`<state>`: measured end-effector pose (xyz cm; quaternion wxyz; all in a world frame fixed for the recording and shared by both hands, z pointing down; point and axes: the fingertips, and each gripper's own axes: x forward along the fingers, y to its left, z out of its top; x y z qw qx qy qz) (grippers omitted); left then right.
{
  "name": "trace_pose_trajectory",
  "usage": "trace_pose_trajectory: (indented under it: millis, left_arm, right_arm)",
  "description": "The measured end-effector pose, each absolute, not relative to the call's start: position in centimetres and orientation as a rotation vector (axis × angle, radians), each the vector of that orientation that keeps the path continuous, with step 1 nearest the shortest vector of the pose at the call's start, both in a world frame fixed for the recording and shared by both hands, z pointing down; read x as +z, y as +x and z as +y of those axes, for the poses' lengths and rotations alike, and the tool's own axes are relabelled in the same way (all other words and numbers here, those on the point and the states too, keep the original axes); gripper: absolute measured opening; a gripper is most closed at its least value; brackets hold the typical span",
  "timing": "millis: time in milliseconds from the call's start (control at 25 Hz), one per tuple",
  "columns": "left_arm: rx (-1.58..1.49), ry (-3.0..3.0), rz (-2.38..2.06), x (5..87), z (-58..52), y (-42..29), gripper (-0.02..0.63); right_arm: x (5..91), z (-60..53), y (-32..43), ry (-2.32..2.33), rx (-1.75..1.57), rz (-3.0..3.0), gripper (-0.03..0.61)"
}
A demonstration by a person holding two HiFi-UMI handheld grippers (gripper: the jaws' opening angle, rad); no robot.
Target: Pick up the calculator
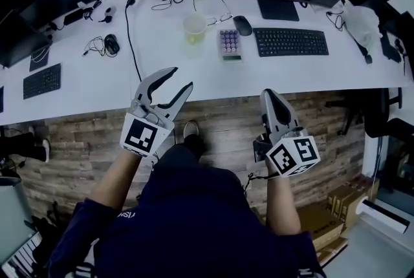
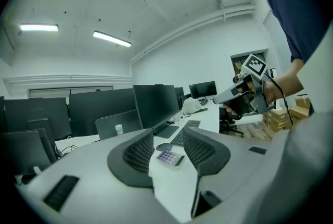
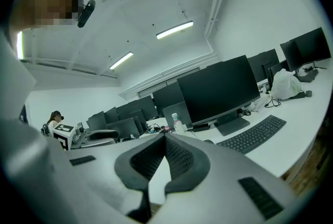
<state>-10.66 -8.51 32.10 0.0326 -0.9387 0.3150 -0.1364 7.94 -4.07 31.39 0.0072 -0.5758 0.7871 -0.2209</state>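
Two grippers in the air, no calculator picked up yet.
My left gripper [image 1: 182, 78] has its jaws wide apart with nothing in them. My right gripper [image 1: 268, 97] has its jaws pressed together on nothing. The calculator [image 1: 230, 45] lies flat on the white desk [image 1: 168, 73], well ahead of both, between a cup [image 1: 194, 29] and a keyboard [image 1: 290, 41]. I think all the work is left: reach, grab, lift.
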Motion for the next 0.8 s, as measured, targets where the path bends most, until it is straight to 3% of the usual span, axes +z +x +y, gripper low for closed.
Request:
trace_pose_trajectory:
  millis: [800]
  left_arm:
    - [-0.443, -2.902, 0.859, 34.2, -14.2, -10.2, 0.196]
  right_arm:
    - [32.4, -11.1, 7.6, -1.842, -0.698, 2.459, 0.003]
